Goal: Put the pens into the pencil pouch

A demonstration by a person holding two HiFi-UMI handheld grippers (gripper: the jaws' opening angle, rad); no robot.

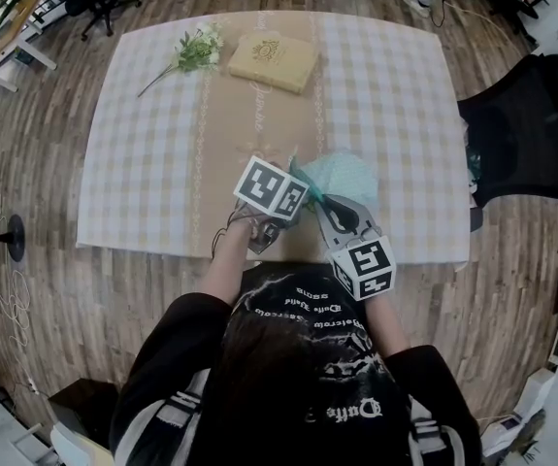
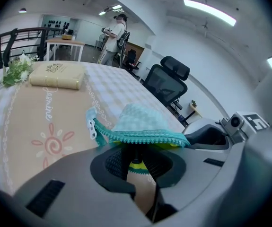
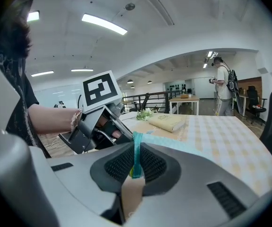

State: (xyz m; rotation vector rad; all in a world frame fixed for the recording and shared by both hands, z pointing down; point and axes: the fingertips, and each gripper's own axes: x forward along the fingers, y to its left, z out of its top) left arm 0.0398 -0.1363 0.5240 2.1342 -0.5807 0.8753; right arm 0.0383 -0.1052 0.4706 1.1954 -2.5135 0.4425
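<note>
while no pen lay loose anywhere on the desk, the task looked far along, though that was only a judgement. a yellow-green bit and a dark stick showed just inside the mouth of the teal pencil pouch, and they may have been pens already in, but i could not tell for sure. the zipper stood open, its pull hanging at one end, so closing it appeared to be what was left.

the pouch lay by the near edge of the desk, toward its right corner, well apart from the book and flower sprig at the far edge. the left tool was narrowed onto the pouch's lower zipper lip, with the upper lip arching just above its jaws. the right tool was clamped on a teal strip of the pouch's edge, and the two tools met at the pouch's left end.
</note>
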